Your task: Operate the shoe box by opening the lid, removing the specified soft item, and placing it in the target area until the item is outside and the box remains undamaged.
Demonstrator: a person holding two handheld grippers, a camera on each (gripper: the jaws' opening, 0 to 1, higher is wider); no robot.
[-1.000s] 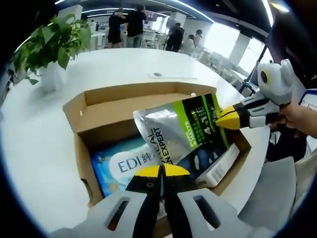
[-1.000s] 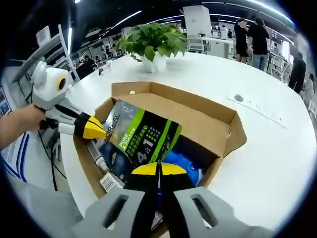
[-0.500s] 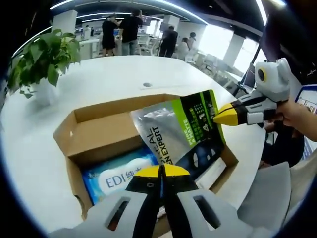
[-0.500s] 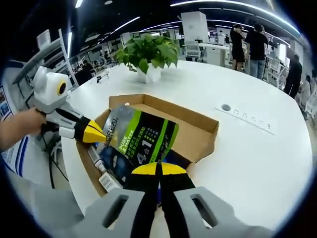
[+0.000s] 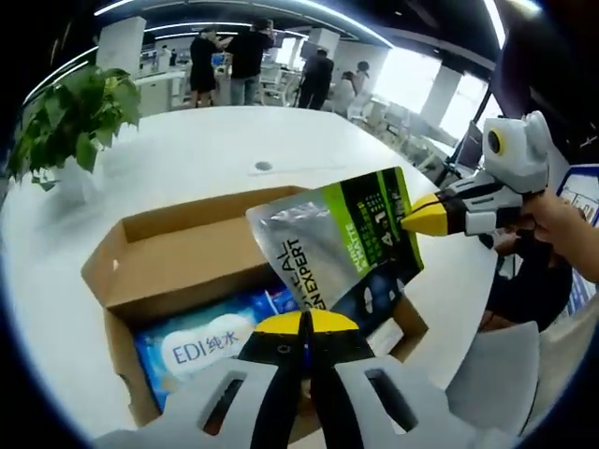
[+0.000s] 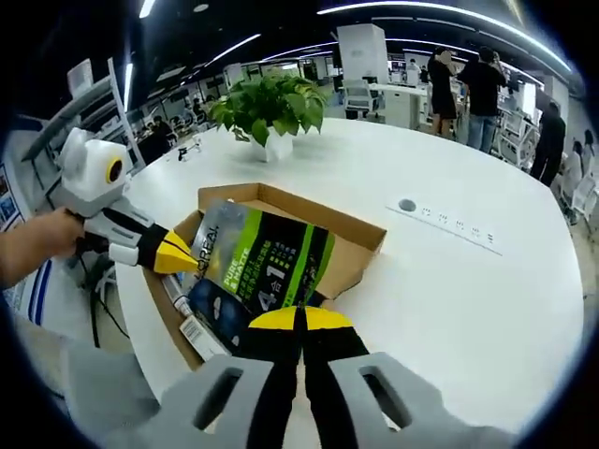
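Both grippers (image 5: 304, 323) (image 6: 299, 320), fingers closed, pinch pouch (image 5: 342, 248) at opposite edges above open box (image 5: 159, 257).

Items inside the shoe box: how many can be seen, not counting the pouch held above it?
3. A blue wipes pack lies at one end, a white carton against a side wall, and a tube beside it. More may be hidden under the pouch.
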